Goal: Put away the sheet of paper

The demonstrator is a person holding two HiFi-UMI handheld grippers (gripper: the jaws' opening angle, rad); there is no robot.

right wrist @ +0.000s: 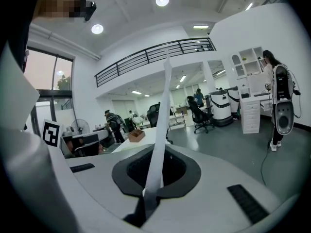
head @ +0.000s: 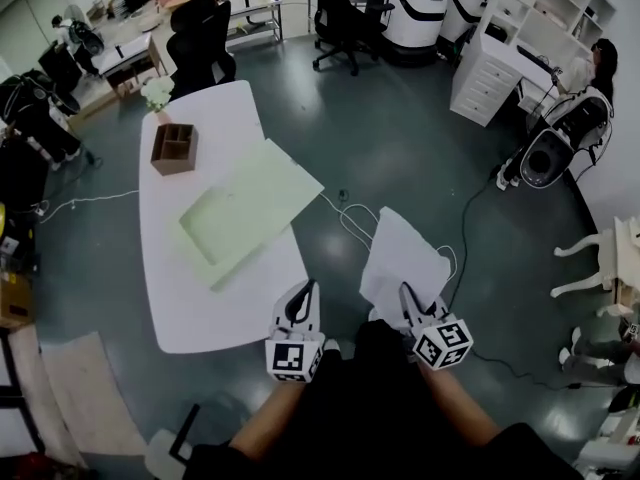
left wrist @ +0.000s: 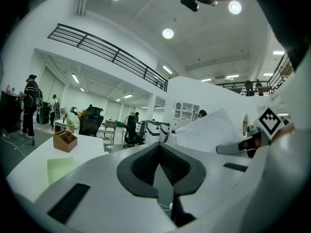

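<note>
Head view, looking steeply down: a white tabletop (head: 215,308) fills the left-centre of the frame. It carries a brown wooden organizer (head: 174,149) near its upper left part, a small bunch of white flowers (head: 157,91) at its far end, and overlapping pale green sheets (head: 250,208) across its middle; one corner of these reaches the tabletop's right edge. At lower centre are the person's two forearms, each with a tool. The left tool (head: 304,296) lies over the near right corner of the tabletop; in the left gripper view its dark pads meet at the tips with nothing between them, so it is clenched and empty. The right tool (head: 408,296), lower centre-right, is clenched on the sheet of paper (head: 398,256). It grasps the sheet by the near edge, and the white sheet spreads away from it toward the middle of the frame. The sheet is in the air above the grey floor (head: 400,148), to the right of the tabletop and apart from it, above a white cable (head: 352,220) that loops on the floor. In the right gripper view the sheet is seen nearly edge-on, as a narrow white band that rises from between the closed pads up the centre of the frame. In the left gripper view it shows as a white surface at centre-right, beside the other tool's marker cube. Background, upper part of the head view: black office chairs (head: 200,43) and a white drawer cabinet (head: 482,83) at upper right.
</note>
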